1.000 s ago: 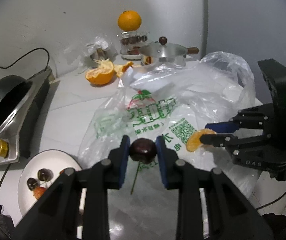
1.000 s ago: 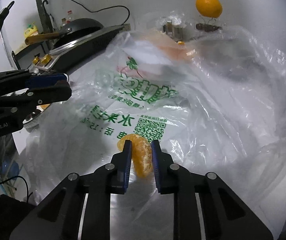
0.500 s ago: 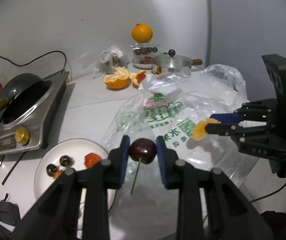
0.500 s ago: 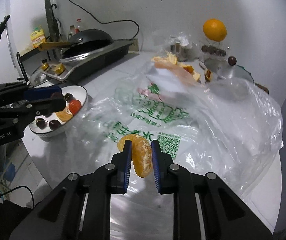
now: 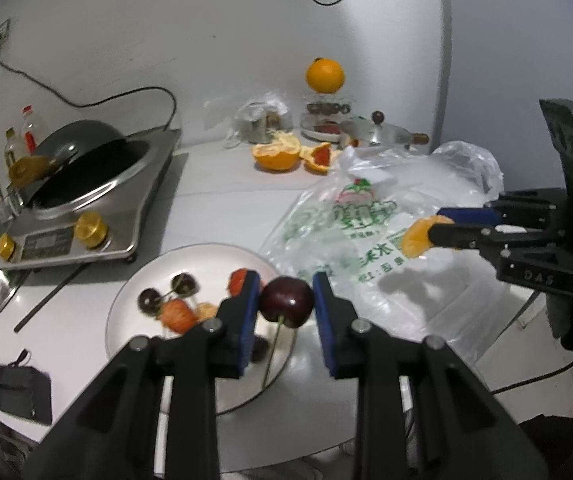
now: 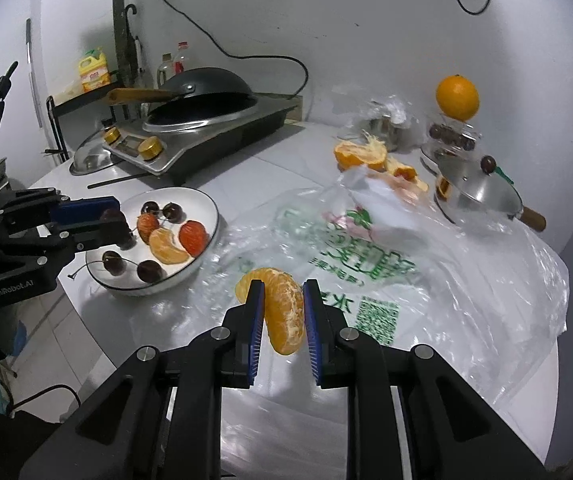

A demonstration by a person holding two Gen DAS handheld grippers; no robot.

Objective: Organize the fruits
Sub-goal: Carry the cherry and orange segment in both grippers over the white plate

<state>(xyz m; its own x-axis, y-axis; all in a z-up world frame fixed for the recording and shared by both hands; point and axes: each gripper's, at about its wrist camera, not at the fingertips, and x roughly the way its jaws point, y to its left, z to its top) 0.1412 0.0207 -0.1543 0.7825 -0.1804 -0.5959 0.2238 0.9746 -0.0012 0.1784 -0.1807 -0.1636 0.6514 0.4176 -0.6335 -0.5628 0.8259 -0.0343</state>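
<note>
My left gripper (image 5: 286, 304) is shut on a dark red cherry (image 5: 287, 306) whose stem hangs down. It hovers over the right part of a white plate (image 5: 134, 304) that holds several cherries, an orange segment and red fruit pieces. My right gripper (image 6: 284, 312) is shut on a peeled orange segment (image 6: 284, 312) above the clear plastic bag (image 6: 386, 264). In the right wrist view the plate (image 6: 206, 204) lies to the left, with the left gripper (image 6: 114, 222) above its near-left side. In the left wrist view the right gripper (image 5: 432, 232) with its orange segment (image 5: 414, 240) is at the right.
A stove with a black wok (image 5: 86, 160) stands at the back left. A peeled orange half (image 5: 276, 154), a lidded steel pot (image 6: 474, 192) and a whole orange (image 5: 324, 76) on a glass stand lie at the back. A dark pouch (image 5: 10, 392) sits at the table's front-left edge.
Both grippers have drawn back and up from the bag, keeping their fruit. The plate has come into full view and now lies under the left gripper's cherry.
</note>
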